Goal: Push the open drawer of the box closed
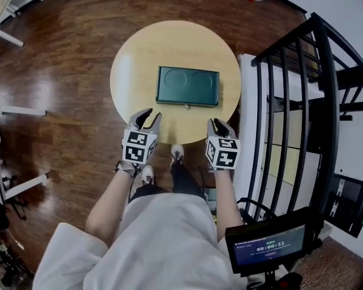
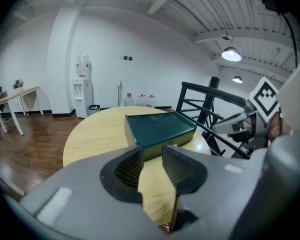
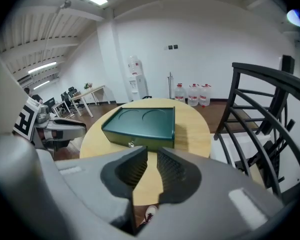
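Observation:
A dark green box point(image 1: 187, 86) with two round recesses in its lid lies at the middle of a round wooden table point(image 1: 133, 65). Its front face carries a small knob point(image 1: 186, 106) and points toward me; how far the drawer stands out I cannot tell. My left gripper point(image 1: 152, 115) hovers over the near left table edge, open, nothing between its jaws. My right gripper point(image 1: 219, 124) is at the near right edge, also open and empty. Both are short of the box. The left gripper point(image 2: 152, 156) looks at the box point(image 2: 160, 129) from its left front corner. The right gripper point(image 3: 152, 159) faces the box point(image 3: 140, 126) and knob point(image 3: 131, 144).
A black metal railing point(image 1: 302, 101) runs close along the table's right side. A screen on a stand point(image 1: 272, 243) sits at lower right. White table legs point(image 1: 24, 110) stand at the left over the wood floor. My legs and shoes point(image 1: 176, 154) are at the near table edge.

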Motion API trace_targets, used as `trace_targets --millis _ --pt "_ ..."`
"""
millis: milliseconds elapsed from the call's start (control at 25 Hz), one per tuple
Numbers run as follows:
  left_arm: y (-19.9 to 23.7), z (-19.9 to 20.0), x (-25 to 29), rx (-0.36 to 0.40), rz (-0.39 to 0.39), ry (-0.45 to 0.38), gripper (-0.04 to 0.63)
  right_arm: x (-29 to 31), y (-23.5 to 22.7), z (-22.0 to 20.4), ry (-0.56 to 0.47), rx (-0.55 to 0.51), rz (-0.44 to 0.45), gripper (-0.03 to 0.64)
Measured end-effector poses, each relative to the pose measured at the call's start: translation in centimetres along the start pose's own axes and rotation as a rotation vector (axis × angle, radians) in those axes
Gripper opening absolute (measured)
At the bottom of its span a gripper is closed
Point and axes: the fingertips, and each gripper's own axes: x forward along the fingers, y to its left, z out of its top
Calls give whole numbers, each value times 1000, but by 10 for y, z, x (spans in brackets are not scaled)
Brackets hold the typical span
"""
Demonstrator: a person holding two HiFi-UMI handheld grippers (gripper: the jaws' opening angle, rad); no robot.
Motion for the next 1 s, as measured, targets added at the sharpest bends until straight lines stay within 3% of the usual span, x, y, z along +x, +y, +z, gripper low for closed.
trace_targets --millis 160,640,1000 --pt "-1 29 -32 -8 -18 -88 57 -38 13 24 -109 9 -31 20" --pt "-24 109 -145 109 -102 -355 37 -182 63 102 -477 -10 -115 5" --pt "-35 104 -215 124 -121 -453 8 -243 108 97 -569 -29 -106 5"
